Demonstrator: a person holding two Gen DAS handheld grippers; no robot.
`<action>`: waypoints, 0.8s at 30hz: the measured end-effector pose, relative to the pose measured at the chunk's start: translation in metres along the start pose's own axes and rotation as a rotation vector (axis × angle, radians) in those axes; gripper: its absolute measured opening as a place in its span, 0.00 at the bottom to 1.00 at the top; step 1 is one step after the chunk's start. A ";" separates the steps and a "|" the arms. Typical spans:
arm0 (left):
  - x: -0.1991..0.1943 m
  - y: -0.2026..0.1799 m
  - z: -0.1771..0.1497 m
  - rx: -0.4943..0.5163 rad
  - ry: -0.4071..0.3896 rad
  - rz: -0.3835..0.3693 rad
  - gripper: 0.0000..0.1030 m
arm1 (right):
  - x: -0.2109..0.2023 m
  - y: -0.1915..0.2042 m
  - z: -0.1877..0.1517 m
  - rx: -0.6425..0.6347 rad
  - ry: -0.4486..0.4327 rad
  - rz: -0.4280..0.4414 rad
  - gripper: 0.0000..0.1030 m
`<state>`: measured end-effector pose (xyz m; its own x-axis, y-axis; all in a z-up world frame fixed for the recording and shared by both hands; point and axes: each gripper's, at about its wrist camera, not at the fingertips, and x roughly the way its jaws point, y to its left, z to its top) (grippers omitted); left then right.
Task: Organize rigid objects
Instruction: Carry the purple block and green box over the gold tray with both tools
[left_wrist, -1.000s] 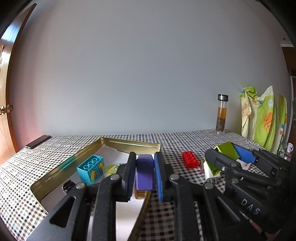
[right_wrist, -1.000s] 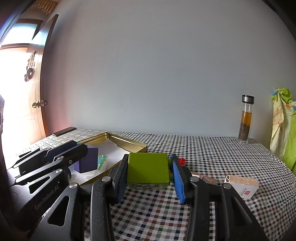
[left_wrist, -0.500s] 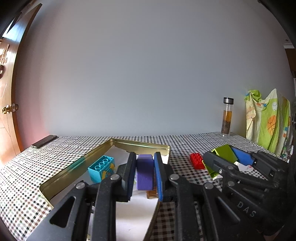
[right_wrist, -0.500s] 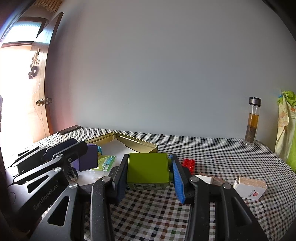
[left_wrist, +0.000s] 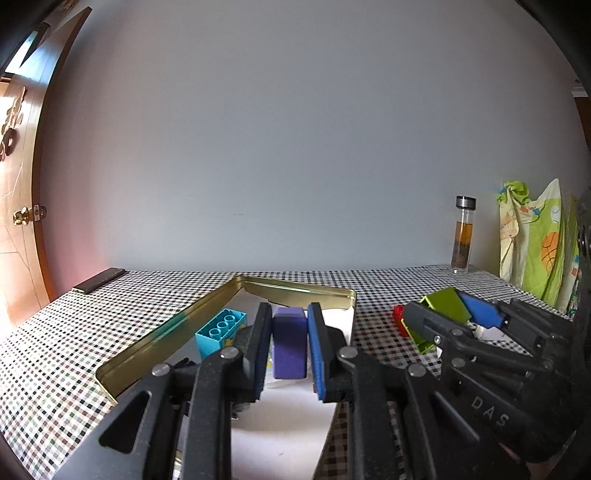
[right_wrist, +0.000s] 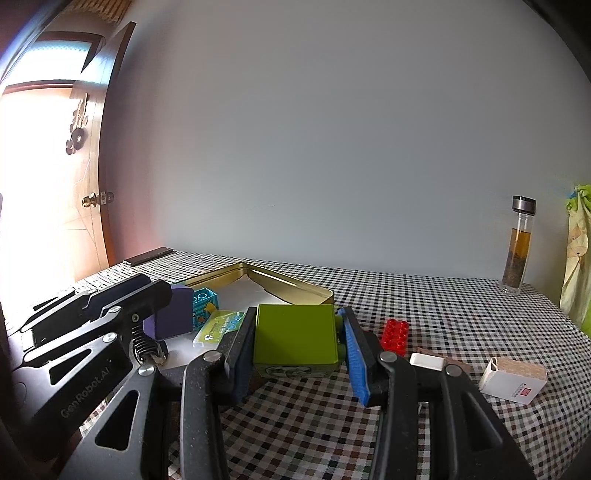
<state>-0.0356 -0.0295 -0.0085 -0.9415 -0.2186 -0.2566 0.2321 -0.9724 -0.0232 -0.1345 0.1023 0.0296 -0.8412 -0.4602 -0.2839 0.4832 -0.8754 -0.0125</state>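
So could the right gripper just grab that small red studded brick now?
Probably not yet: the right gripper is shut on the green square box, though the red studded brick lies unobstructed nearby.

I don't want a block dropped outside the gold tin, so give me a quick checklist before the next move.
1. Left claw grips the purple block between both pads: ok.
2. Purple block is over the gold tin, inside its rim: ok.
3. Purple block has reached the tin floor: cannot tell.
4. Right claw holds the green block squarely: ok.
5. Green block is over the tin: not ok, it sits over the checkered tablecloth in front of the tin.
6. Free floor remains beside the cyan brick: ok.
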 end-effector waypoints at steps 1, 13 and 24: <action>0.000 0.001 0.000 -0.001 0.003 0.002 0.17 | 0.000 0.000 0.000 0.001 0.002 0.005 0.44; 0.001 0.011 0.000 0.004 0.011 0.024 0.17 | 0.009 0.004 0.002 -0.002 0.015 0.027 0.44; -0.004 0.027 0.007 -0.009 0.001 0.049 0.17 | 0.013 0.012 0.012 -0.020 0.016 0.046 0.44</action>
<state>-0.0273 -0.0552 -0.0009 -0.9286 -0.2662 -0.2587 0.2804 -0.9597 -0.0189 -0.1424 0.0839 0.0377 -0.8141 -0.4970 -0.3004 0.5259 -0.8504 -0.0181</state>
